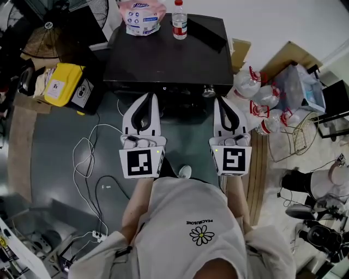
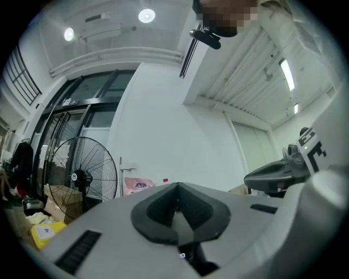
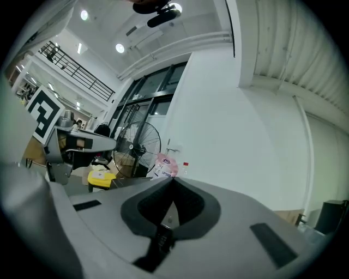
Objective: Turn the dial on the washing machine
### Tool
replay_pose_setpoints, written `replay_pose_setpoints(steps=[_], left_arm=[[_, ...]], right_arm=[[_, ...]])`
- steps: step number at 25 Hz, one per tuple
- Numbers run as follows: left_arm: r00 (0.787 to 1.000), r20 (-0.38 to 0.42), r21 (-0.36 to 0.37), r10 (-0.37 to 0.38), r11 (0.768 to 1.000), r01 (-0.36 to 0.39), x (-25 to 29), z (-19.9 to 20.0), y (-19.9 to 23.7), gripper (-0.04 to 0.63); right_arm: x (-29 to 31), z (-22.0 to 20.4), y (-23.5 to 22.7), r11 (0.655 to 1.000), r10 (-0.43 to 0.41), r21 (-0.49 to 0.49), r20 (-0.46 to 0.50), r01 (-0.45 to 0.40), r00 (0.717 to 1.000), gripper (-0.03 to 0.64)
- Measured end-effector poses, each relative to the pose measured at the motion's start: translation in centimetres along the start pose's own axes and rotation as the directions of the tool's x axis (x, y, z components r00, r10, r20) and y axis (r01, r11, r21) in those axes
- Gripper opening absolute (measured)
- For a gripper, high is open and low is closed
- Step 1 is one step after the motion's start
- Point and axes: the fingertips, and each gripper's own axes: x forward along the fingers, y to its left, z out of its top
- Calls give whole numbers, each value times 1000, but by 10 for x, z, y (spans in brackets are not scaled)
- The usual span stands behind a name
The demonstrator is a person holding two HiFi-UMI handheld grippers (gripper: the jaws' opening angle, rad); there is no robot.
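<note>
The black washing machine (image 1: 163,60) stands ahead of me, seen from above in the head view. Its silver dial (image 1: 208,91) sits on the front edge, right of centre. My left gripper (image 1: 151,98) points at the machine's front, left of the dial, jaws pressed together and empty. My right gripper (image 1: 221,101) is also shut and empty, its tips just below and right of the dial, not touching it. In the left gripper view the left gripper (image 2: 177,186) shows closed tips; in the right gripper view the right gripper (image 3: 173,180) does the same. The dial is hidden in both.
A pink bag (image 1: 142,16) and a water bottle (image 1: 179,20) stand on the machine's top. A yellow bag (image 1: 64,83) lies left, white cables (image 1: 87,158) trail on the floor, and large plastic bottles (image 1: 256,103) crowd the right. A standing fan (image 2: 82,177) is at the left.
</note>
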Motion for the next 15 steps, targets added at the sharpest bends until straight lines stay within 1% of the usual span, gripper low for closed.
replay_pose_setpoints(steps=[4,8,11,15], left_arm=[[999,28,22,16,1000,-17,-2,3,-2,-2],[999,30,18,23,1000,-24,-3,3,-1,-2],[1000,26,18,16,1000,-17,-1,2,-2,-2],[999,32,25,-8,1000,8,7,0,-5,-2]], right_arm=[[-6,-3,-3,1000,7,-2,-6,-7,1000,2],[-10,-3,-8,1000,-6,-16,5,6,1000,2],[-10,-3,-9,1000,-14,10,-12,14,1000,2],[-5,-7,-13,1000,-29,-6,-12,28,1000,2]])
